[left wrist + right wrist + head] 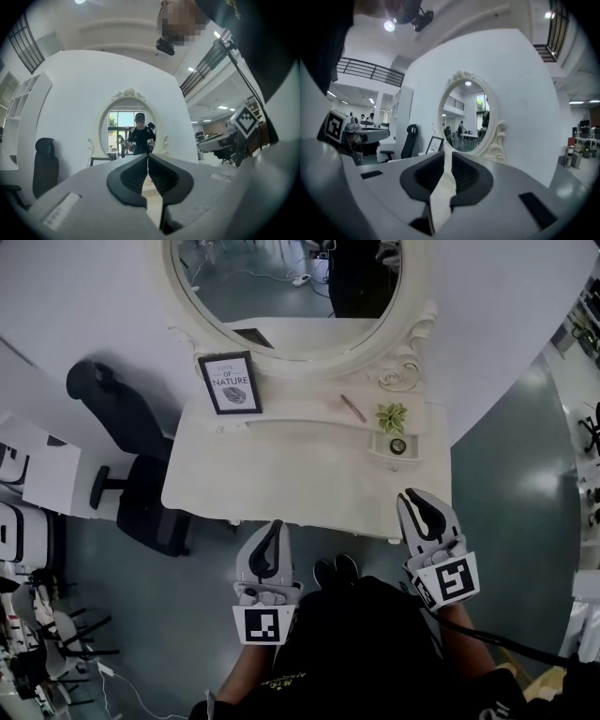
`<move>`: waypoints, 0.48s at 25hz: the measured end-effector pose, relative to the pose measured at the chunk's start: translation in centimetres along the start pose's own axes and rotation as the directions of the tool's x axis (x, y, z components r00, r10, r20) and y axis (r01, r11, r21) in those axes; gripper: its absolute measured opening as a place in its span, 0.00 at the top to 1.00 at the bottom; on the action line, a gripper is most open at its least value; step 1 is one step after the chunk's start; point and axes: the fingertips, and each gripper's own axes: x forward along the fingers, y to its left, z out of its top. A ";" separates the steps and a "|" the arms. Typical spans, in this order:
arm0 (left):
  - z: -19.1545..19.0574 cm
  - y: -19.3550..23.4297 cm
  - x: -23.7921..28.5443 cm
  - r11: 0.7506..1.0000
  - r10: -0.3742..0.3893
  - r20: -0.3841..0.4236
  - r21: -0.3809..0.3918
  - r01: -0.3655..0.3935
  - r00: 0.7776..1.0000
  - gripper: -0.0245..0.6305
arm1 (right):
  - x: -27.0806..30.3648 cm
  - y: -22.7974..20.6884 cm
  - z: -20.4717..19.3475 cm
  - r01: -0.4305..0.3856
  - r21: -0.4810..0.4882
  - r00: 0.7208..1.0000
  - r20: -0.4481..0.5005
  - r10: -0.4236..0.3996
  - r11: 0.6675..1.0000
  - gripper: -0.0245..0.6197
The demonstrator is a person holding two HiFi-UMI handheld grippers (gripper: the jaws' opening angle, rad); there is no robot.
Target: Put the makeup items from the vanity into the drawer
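Head view: vanity (281, 465) top holds two makeup items. Slim pencil (353, 409) lies near mirror (286, 287) base. Small round pot (397, 446) sits in tray (379, 450) at right, just beside succulent (391, 415). Framed print (230, 382) at left, not task item. No open drawer seen.

Left gripper (276, 523): clenched, empty, level before front edge.
Right gripper (411, 495): jaws drawn together, nothing between, near front right corner.

Progress, judged: nothing visibly stowed. Drawer opening and both pickups left.

White vanity (281, 474) carries framed print (230, 382), pencil (353, 408), green plant (391, 415), small round jar (398, 445) toward back.
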 end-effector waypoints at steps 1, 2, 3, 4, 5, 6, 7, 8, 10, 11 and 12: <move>0.0 0.1 -0.4 1.000 0.005 -0.002 -0.001 -0.005 1.000 0.93 | -0.7 0.6 0.3 0.003 -0.010 0.998 0.068 -0.002 1.000 0.89; 0.0 0.2 -0.7 1.000 0.010 -0.003 -0.003 -0.010 1.000 0.93 | -1.4 1.2 0.6 0.008 -0.014 0.991 0.133 -0.006 1.000 0.90; 0.0 0.4 -1.0 1.000 0.018 -0.002 -0.008 -0.018 1.000 0.93 | -2.1 1.7 1.0 0.015 -0.013 0.982 0.187 -0.012 1.000 0.90; 0.2 0.6 -1.3 1.000 0.025 0.005 -0.013 -0.025 1.000 0.93 | -2.6 2.0 1.2 0.024 -0.006 0.974 0.227 -0.022 1.000 0.92; 0.5 0.8 -1.7 0.999 0.030 0.018 -0.014 -0.030 0.999 0.93 | -3.1 2.3 1.5 0.033 0.007 0.966 0.258 -0.033 0.999 0.93; 0.8 0.9 -2.0 0.999 0.034 0.030 -0.014 -0.034 0.999 0.93 | -3.4 2.6 1.9 0.038 0.021 0.958 0.283 -0.042 0.999 0.93; 1.0 1.0 -2.4 0.999 0.037 0.035 -0.015 -0.037 0.999 0.93 | -3.7 2.8 2.3 0.038 0.036 0.952 0.304 -0.047 0.999 0.93; 0.9 1.0 -2.8 0.999 0.040 0.033 -0.017 -0.040 0.999 0.93 | -3.8 3.0 2.5 0.034 0.045 0.947 0.319 -0.047 0.998 0.93; 0.7 1.0 -3.5 0.999 0.044 0.028 -0.014 -0.044 0.999 0.93 | -3.6 3.3 2.6 0.019 0.050 0.943 0.330 -0.035 0.999 0.93; 0.6 1.0 -3.7 0.999 0.046 0.028 -0.010 -0.046 0.999 0.93 | -3.4 3.6 2.4 0.009 0.053 0.944 0.328 -0.026 0.999 0.93; 0.5 1.1 -3.9 0.999 0.049 0.029 -0.010 -0.049 0.998 0.93 | -3.2 3.9 2.1 -0.002 0.056 0.947 0.321 -0.016 0.998 0.93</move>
